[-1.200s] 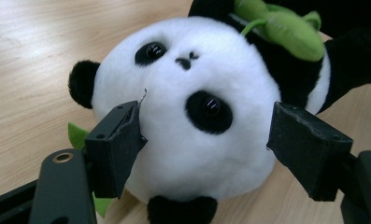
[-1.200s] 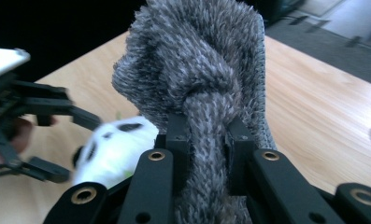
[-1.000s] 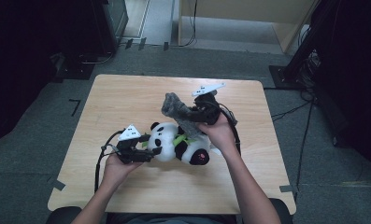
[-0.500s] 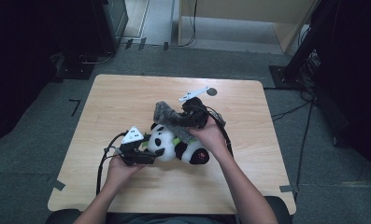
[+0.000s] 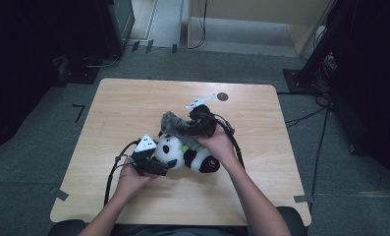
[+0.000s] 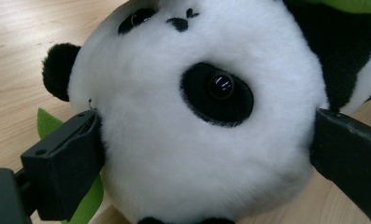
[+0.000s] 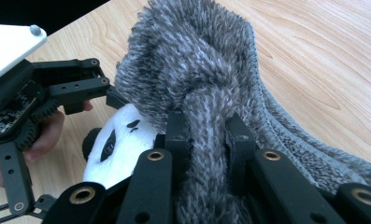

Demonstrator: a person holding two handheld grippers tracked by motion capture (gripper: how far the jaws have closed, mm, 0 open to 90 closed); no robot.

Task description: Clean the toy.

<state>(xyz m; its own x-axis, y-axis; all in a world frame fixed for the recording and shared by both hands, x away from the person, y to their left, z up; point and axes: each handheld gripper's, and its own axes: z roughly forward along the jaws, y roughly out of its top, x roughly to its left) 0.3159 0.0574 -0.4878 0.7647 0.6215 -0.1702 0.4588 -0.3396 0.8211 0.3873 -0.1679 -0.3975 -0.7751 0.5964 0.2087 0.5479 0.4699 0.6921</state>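
On the wooden table (image 5: 109, 113), the left hand-held gripper (image 5: 151, 160) sits just left of the panda plush (image 5: 182, 156). Its jaws have just been opening and now stand spread on either side of the panda's white head, touching the fur at most lightly. The panda lies on its side near the table's middle. Just right of and above the panda, the right hand-held gripper (image 7: 205, 140) is clenched on a fuzzy grey cloth (image 7: 197, 60), which drapes over the panda's head.

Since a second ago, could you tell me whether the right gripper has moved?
Yes. The right gripper, shut on the grey cloth, has come down and left onto the panda, away from the dark disc.
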